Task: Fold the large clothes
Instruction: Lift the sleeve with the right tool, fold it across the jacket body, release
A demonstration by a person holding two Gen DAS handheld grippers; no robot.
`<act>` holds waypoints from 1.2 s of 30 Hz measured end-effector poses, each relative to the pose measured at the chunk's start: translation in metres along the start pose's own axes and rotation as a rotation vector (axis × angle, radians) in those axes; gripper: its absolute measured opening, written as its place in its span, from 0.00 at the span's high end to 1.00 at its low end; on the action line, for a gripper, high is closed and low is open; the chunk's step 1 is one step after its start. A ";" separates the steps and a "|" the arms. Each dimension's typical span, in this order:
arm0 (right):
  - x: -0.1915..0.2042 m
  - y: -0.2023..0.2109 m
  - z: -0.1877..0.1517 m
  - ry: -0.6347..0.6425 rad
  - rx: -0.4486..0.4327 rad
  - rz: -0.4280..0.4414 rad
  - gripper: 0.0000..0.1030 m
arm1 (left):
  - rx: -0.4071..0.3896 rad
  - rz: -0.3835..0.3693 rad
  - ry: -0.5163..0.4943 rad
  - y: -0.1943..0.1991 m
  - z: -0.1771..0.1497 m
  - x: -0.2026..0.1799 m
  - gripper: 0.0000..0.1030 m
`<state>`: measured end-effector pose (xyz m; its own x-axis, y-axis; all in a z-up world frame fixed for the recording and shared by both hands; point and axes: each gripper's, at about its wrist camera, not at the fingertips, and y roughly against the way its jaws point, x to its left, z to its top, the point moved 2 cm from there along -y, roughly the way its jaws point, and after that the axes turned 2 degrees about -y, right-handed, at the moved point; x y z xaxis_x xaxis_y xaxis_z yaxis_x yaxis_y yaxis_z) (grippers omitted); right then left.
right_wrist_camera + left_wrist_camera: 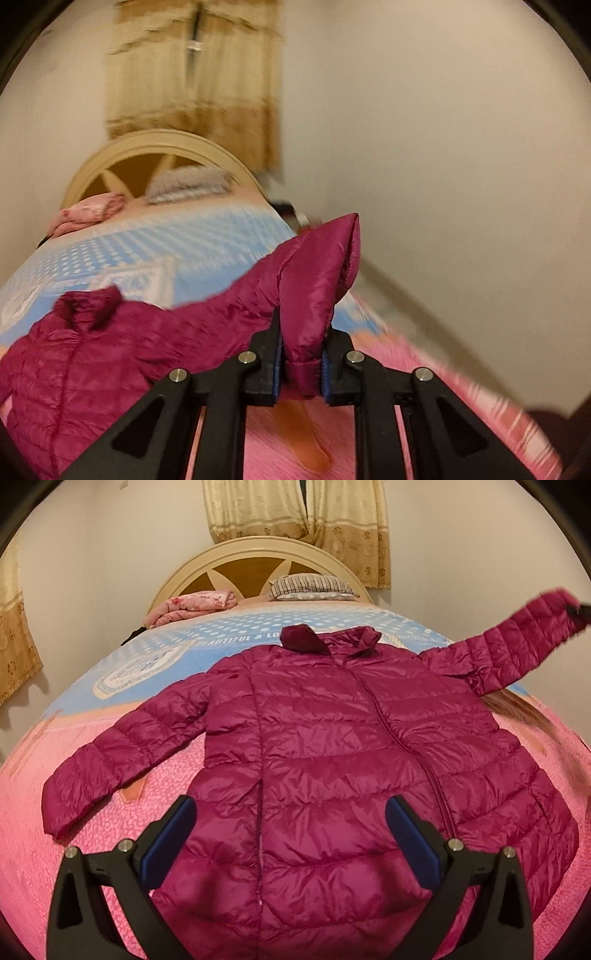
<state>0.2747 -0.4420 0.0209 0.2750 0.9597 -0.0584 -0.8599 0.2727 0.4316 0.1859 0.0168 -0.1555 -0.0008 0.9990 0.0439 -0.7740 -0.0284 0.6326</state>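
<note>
A magenta quilted puffer jacket lies front up on the bed, collar toward the headboard, hem toward me. Its left sleeve lies flat on the cover. Its right sleeve is lifted off the bed out to the right. My left gripper is open and empty, hovering above the jacket's lower front. My right gripper is shut on the cuff of the right sleeve and holds it raised; the jacket body lies to its left.
The bed has a pink and blue cover. A folded pink blanket and a striped pillow lie by the cream headboard. Curtains hang behind. A wall runs along the bed's right side.
</note>
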 end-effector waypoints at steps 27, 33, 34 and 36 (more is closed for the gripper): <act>0.305 0.045 -0.063 0.451 -0.002 0.435 0.86 | 0.005 0.056 0.116 0.005 -0.009 0.070 0.00; 0.331 0.025 -0.097 0.448 0.090 0.480 0.86 | 0.015 0.064 0.124 0.002 -0.011 0.075 0.00; 0.334 0.024 -0.101 0.450 0.100 0.484 0.86 | 0.017 0.064 0.125 0.001 -0.012 0.075 0.00; 0.342 0.019 -0.115 0.460 0.136 0.500 0.86 | 0.023 0.063 0.125 0.000 -0.013 0.075 0.00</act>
<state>0.3028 -0.1005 -0.0942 -0.3762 0.9076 -0.1863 -0.7662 -0.1917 0.6134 0.1774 0.0917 -0.1624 -0.1290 0.9916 -0.0112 -0.7550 -0.0909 0.6494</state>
